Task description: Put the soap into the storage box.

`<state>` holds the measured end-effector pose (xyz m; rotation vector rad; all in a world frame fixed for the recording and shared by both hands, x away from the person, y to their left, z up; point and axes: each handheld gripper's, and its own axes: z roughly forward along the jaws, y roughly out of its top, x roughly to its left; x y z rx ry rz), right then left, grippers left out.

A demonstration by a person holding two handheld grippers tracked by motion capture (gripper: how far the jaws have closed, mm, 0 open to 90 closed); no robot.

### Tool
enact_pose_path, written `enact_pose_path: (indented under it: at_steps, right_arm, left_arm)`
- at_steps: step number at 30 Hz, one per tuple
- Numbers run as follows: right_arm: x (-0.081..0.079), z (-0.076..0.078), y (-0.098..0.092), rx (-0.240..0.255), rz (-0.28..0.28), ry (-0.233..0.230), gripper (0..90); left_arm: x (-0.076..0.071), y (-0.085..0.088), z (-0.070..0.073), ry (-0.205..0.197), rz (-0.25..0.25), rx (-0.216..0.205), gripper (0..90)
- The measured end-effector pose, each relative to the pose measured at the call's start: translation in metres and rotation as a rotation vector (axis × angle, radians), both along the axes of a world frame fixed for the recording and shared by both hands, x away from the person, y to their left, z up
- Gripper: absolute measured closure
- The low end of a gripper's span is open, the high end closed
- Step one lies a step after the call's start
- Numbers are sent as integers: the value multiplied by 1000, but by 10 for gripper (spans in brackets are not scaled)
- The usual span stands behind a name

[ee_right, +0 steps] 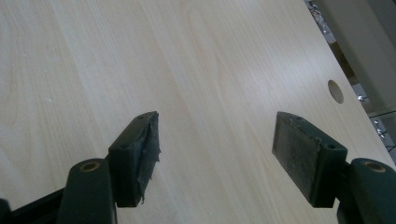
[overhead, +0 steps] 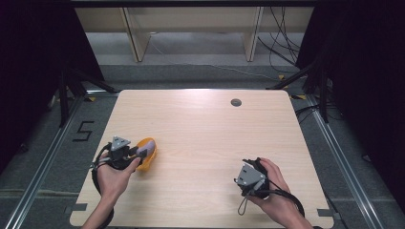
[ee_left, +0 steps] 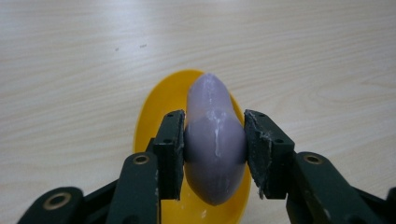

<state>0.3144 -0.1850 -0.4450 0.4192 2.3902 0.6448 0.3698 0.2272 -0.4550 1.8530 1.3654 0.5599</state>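
The light wooden table [overhead: 205, 143] has rounded corners and a small round hole [overhead: 236, 102] near its far edge, right of the middle. It stands on grey floor [overhead: 28, 143] where a figure five [overhead: 84, 130] is marked in black tape to the left. Behind it, wooden shelf legs [overhead: 136, 40] rise beside loose black cables [overhead: 282, 47], with dark curtains [overhead: 28, 57] at both sides.

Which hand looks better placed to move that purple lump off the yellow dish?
Left, probably. The left gripper is already shut on the purple lump above the yellow dish. The right gripper is open over bare table, well away.
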Motion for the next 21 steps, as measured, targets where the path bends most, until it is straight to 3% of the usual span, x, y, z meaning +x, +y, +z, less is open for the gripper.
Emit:
enact_pose_path:
  at_steps: [1,2,6,7,9,11,12,14,16,17,18,19,20,21]
  right_arm:
    - [0,0,0,0,0,0,325]
    - [1,0,0,-7,14,-6,325]
    - [0,0,0,-1,-1,3,326]
    - [0,-1,0,0,-1,4,325]
    - [0,-1,-1,-2,0,4,325]
    - [0,-1,-1,-4,5,-1,325]
    - [0,-1,-1,-4,6,-3,324]
    - [0,-2,-2,-4,5,0,323]
    - [-1,-2,-3,1,-1,7,323]
    - [-1,-2,-3,1,-1,7,323]
    - [-1,-3,-6,1,9,11,321]
    - [-1,-3,-6,1,9,11,321]
    - [-2,-5,-9,16,4,23,321]
    - [-4,-5,-10,27,-16,36,321]
  left_arm:
    - [0,-2,-2,5,14,-19,587]
    - [0,2,-2,35,-16,21,587]
    - [1,3,-8,68,-24,32,586]
    - [2,3,-11,86,-33,18,586]
    - [1,4,-11,66,-39,21,571]
    - [-1,4,-7,27,-28,-11,497]
    - [-4,2,-5,-15,-7,-38,462]
    - [-13,6,1,-86,-13,-64,414]
    - [-28,11,3,-190,-12,-105,399]
    - [-28,11,3,-190,-12,-105,393]
    - [-46,18,1,-242,-12,-121,388]
    - [-46,18,1,-242,-12,-121,385]
    - [-63,26,-7,-245,-10,-140,384]
    - [-71,29,-13,-239,-5,-153,385]
